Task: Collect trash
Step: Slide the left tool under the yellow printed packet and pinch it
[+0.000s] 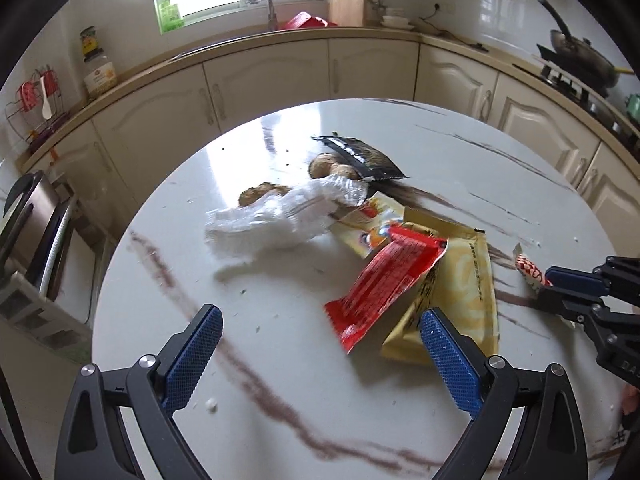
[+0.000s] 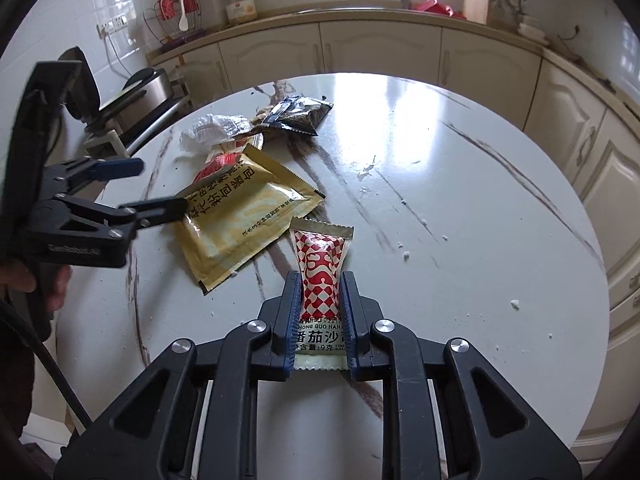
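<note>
A pile of trash lies on the round white marble table [image 1: 280, 360]: a red wrapper [image 1: 388, 280], a gold sachet [image 1: 460, 292], a yellow-and-red packet [image 1: 372, 220], crumpled clear plastic [image 1: 280, 216], a black packet [image 1: 360, 156] and brown peels [image 1: 332, 166]. My left gripper [image 1: 320, 320] is open and empty, just short of the red wrapper; it also shows in the right wrist view [image 2: 156, 186]. My right gripper [image 2: 320, 280] is shut on a red-and-white checked ketchup sachet [image 2: 322, 264], right of the gold sachet [image 2: 248, 216]. It shows at the right edge of the left wrist view [image 1: 556, 280].
Cream kitchen cabinets [image 1: 280, 76] curve behind the table. A wok [image 1: 580, 56] sits on the stove at right. A steel appliance [image 1: 28, 224] stands left of the table. Crumbs are scattered on the table [image 2: 480, 200].
</note>
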`<act>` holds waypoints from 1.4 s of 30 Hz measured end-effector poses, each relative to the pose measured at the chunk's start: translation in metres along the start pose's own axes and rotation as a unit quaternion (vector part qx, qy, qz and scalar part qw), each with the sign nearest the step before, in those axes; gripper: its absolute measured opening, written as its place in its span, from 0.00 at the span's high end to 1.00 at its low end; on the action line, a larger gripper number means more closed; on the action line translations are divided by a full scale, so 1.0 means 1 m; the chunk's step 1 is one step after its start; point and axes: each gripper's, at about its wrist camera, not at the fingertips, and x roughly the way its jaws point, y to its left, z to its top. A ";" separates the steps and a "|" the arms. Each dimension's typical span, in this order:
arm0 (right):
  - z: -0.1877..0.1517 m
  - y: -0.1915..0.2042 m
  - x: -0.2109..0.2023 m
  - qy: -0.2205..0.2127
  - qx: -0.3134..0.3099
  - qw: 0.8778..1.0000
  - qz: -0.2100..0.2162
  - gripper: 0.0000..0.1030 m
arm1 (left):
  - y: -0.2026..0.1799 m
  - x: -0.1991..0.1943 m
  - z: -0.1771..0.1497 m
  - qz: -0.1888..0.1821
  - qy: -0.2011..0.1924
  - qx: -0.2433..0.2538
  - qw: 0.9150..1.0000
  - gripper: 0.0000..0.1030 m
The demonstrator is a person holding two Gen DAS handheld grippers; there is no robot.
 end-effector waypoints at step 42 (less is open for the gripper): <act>-0.004 -0.015 -0.004 0.000 0.012 1.000 0.019 0.81 | 0.021 0.040 0.016 -0.007 -0.017 -0.002 1.000 0.26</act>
